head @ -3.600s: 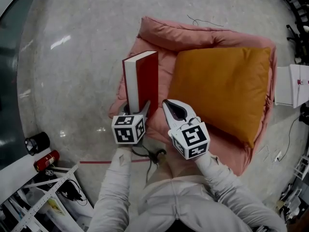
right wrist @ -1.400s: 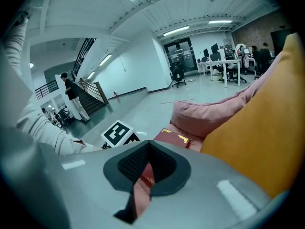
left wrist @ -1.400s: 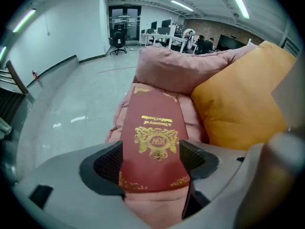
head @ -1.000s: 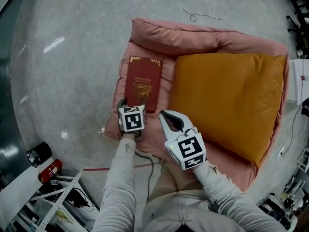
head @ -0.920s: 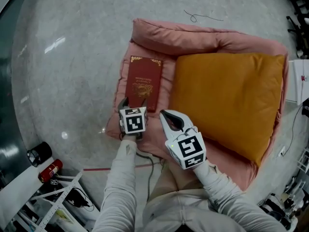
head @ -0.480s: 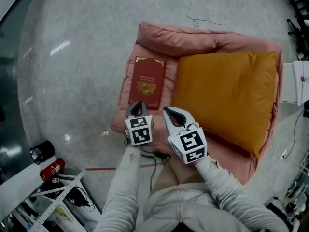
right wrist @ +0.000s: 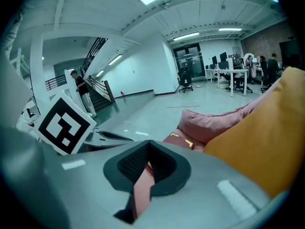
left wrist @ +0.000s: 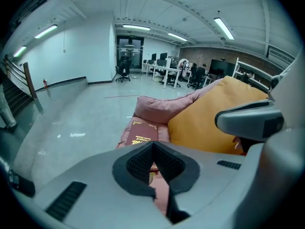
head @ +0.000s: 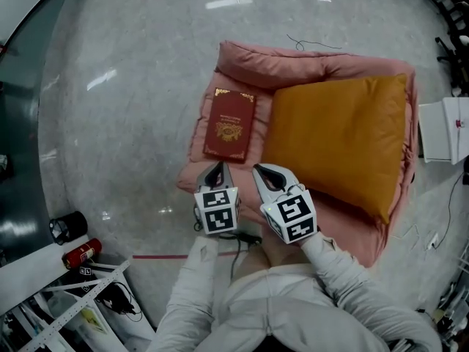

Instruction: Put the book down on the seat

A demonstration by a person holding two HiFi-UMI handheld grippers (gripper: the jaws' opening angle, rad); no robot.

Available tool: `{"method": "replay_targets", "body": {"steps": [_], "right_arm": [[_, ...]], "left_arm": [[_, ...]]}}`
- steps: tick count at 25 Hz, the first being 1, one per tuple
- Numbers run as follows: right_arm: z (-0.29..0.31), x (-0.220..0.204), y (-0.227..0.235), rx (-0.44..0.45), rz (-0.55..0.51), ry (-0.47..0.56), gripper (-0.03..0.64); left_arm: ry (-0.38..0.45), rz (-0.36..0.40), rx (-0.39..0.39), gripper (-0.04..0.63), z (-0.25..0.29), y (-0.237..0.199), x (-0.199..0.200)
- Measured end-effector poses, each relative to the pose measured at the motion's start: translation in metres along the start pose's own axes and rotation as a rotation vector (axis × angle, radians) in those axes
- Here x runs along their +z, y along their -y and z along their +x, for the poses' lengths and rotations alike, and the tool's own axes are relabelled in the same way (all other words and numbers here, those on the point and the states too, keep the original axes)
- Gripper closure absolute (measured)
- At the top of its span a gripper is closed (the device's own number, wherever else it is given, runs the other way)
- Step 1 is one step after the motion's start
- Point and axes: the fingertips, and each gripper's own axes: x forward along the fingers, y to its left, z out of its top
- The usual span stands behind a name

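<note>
The book [head: 231, 124] lies flat on the pink seat [head: 256, 53], so it cannot tip over. It is a little way in front of the fingers, next to the orange pillow [head: 337, 138]. The left gripper [head: 218, 170] and right gripper [head: 262, 171] have fingers pressed together, holding nothing. The job looks done.

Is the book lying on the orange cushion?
No, the book lies flat on the pink seat, beside the cushion.

Pale grey sleeves [head: 192, 284], black-and-white marker cubes [head: 217, 210]
</note>
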Motion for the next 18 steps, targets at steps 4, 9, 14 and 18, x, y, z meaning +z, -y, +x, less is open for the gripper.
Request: {"method": "replay_targets", "body": {"steps": [4,9,14,18], "right_arm": [[-0.011,-0.001,-0.013,0.023,-0.02,-0.004,0.617],[-0.023,-0.001,-0.023,0.046,-0.045,-0.004,0.618],[-0.037,-0.001,-0.035,0.058,-0.076,-0.008,0.618],[-0.047,-0.003,-0.04,0.063,-0.089,-0.008,0.618]], "left_arm": [[0.013,-0.008,0.01,0.589,-0.025,0.004,0.0],[0.023,-0.035,0.025,0.589,-0.05,0.006,-0.004],[0.038,-0.05,0.012,0.589,-0.073,0.01,-0.005],[0.057,-0.062,0.007,0.589,-0.083,0.012,-0.004]]}}
